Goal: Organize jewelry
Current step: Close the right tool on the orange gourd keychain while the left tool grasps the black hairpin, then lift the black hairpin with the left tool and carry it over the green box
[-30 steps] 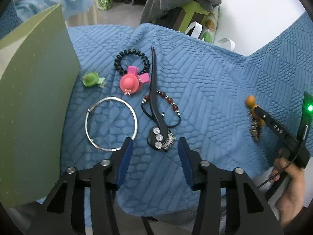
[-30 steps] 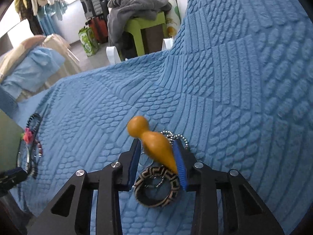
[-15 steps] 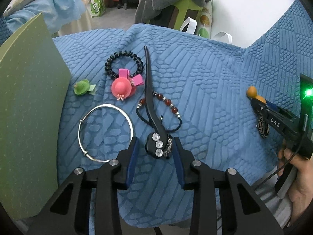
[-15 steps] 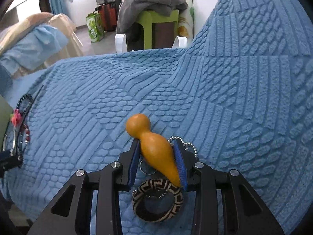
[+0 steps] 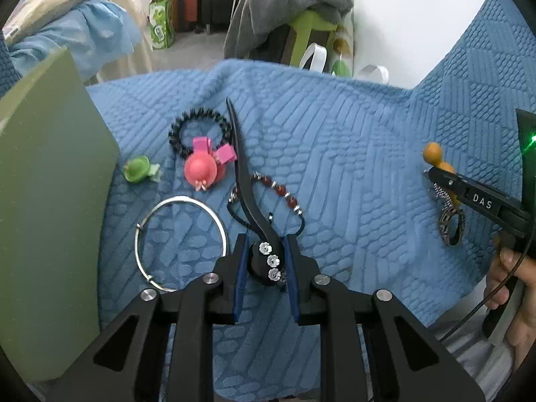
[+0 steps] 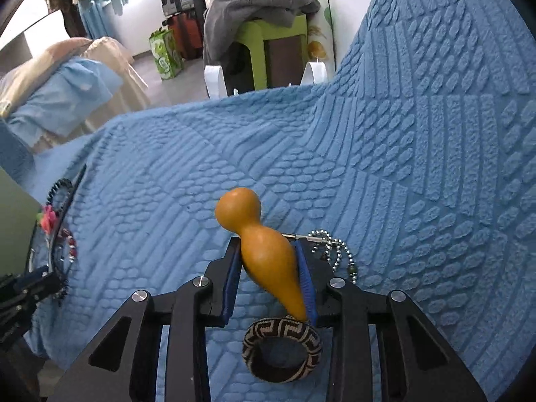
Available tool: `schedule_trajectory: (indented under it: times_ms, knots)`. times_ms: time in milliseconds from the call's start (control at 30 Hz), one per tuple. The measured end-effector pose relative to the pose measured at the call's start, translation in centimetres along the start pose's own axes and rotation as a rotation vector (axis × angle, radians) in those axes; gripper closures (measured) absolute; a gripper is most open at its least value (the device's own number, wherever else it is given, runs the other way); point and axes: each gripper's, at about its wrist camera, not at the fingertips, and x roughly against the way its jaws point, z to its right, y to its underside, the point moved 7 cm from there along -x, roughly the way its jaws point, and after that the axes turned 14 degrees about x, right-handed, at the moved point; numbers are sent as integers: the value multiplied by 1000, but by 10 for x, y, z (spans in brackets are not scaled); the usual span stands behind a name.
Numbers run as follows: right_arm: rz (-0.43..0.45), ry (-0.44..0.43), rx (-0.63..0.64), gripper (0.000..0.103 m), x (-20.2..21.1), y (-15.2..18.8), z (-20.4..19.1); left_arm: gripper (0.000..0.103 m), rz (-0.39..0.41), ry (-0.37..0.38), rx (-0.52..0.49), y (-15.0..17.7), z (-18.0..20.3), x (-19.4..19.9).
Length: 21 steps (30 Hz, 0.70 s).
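In the left wrist view the left gripper [image 5: 266,261] sits low centre, its blue pads pressed on either side of the flowered head of the black hairpin [image 5: 249,197]; the pin's thin tail runs up and left toward frame centre. Its stem crosses over the red bead bracelet [image 5: 274,194]. Just left of the fingers lies the silver bangle [image 5: 181,241], and above it the pink charm [image 5: 202,169] touching the black bead bracelet [image 5: 199,130], with a small green piece [image 5: 139,169] further left. A green board [image 5: 47,201] walls off the whole left edge.

In the right wrist view the right gripper [image 6: 269,278] is clamped on the body of the orange gourd [image 6: 264,244], whose neck points up beyond the fingertips. A patterned ring [image 6: 283,351] hangs below it between the fingers, and a ball chain [image 6: 331,248] trails right of the right finger. The blue quilt [image 6: 368,167] is bare across the middle of both frames and rises steeply at the right; its far edge drops off at the top.

How the ring and chain join the gourd is hidden behind the fingers.
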Motion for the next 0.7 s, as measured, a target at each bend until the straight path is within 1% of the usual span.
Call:
schedule_trajectory:
  times_ms: [133,233,333,700]
  knots:
    - [18,-17,-20,74,12,-7,-4,81,20,32,9,-5,3,15]
    - [47,2,-15,74,25,-18,-10,81,45,50,14,-11,4,27]
    - [66,-2,-28,74,34,-27,-14,81,60,72,26,-16,3,40]
    - [101,-6,-9,74,69,-63,-43,81,58,117,9,-37,4,80]
